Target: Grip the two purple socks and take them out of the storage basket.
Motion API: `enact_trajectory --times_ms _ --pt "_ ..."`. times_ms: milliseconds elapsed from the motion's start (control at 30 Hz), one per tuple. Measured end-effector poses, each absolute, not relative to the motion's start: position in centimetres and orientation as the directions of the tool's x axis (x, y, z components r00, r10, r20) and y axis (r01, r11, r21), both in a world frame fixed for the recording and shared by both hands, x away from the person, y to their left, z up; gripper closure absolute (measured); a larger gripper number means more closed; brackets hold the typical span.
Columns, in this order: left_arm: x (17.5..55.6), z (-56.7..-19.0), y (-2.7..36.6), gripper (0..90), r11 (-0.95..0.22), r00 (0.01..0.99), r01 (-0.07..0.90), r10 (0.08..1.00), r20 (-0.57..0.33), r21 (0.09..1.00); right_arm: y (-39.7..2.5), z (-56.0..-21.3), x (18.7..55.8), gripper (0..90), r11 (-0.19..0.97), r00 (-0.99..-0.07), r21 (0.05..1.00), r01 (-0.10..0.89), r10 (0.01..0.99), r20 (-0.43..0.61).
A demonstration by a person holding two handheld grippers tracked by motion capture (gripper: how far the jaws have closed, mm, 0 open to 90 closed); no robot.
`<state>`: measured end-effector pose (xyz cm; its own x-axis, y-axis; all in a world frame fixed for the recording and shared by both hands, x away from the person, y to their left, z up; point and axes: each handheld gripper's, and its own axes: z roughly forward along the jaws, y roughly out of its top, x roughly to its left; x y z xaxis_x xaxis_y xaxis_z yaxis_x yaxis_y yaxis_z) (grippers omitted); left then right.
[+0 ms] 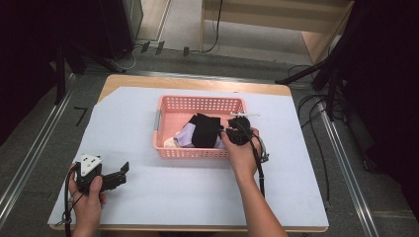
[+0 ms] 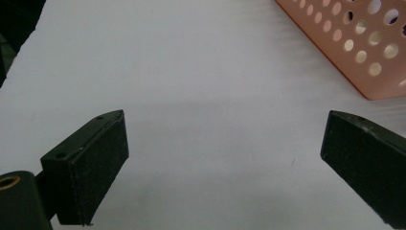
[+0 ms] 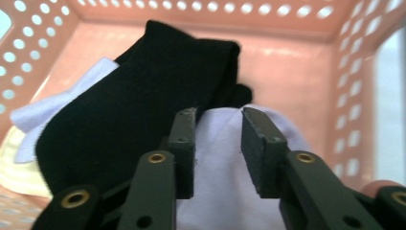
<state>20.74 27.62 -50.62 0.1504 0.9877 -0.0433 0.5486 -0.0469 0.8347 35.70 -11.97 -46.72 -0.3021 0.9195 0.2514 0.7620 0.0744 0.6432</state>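
Your right claw (image 3: 218, 143) is down inside the pink basket (image 1: 197, 104), which sits at the desk's (image 1: 197, 197) centre. Its jaws stand narrow, a small gap between them over the lavender cloth (image 3: 225, 182), not yet pinching it. The black sock (image 3: 124, 110) lies at 10 o'clock of the jaws, draped over that cloth. Your left claw (image 2: 225, 143) rests at the desk's 8 o'clock, jaws wide, holding nothing, the basket corner at its 1 o'clock.

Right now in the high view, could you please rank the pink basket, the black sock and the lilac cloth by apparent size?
1. pink basket
2. black sock
3. lilac cloth, though the sock partly covers it, so this is unsure.
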Motion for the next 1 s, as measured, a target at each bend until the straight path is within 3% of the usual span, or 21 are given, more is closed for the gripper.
enact_trajectory --times_ms 400,567,733,1000 --pt "20.8 -50.6 27.6 3.0 -0.047 0.151 0.549 0.988 -0.044 0.834 -11.2 -47.2 36.6 61.8 0.07 -0.264 0.573 0.816 0.928 0.262" --pt "20.7 -50.6 27.6 3.0 -0.047 0.153 0.55 0.987 -0.045 0.834 -10.6 -47.9 36.8 65.0 0.113 -0.265 0.556 0.823 0.943 0.201" --pt "20.7 -50.6 27.7 3.0 -0.045 0.154 0.548 0.987 -0.048 0.836 -10.5 -48.3 36.9 83.3 0.123 -0.268 0.523 0.844 0.94 0.211" --pt "20.7 -50.6 27.7 3.0 -0.046 0.155 0.549 0.987 -0.047 0.835 -10.6 -48.1 35.7 85.4 0.116 -0.286 0.632 0.766 0.942 0.174"
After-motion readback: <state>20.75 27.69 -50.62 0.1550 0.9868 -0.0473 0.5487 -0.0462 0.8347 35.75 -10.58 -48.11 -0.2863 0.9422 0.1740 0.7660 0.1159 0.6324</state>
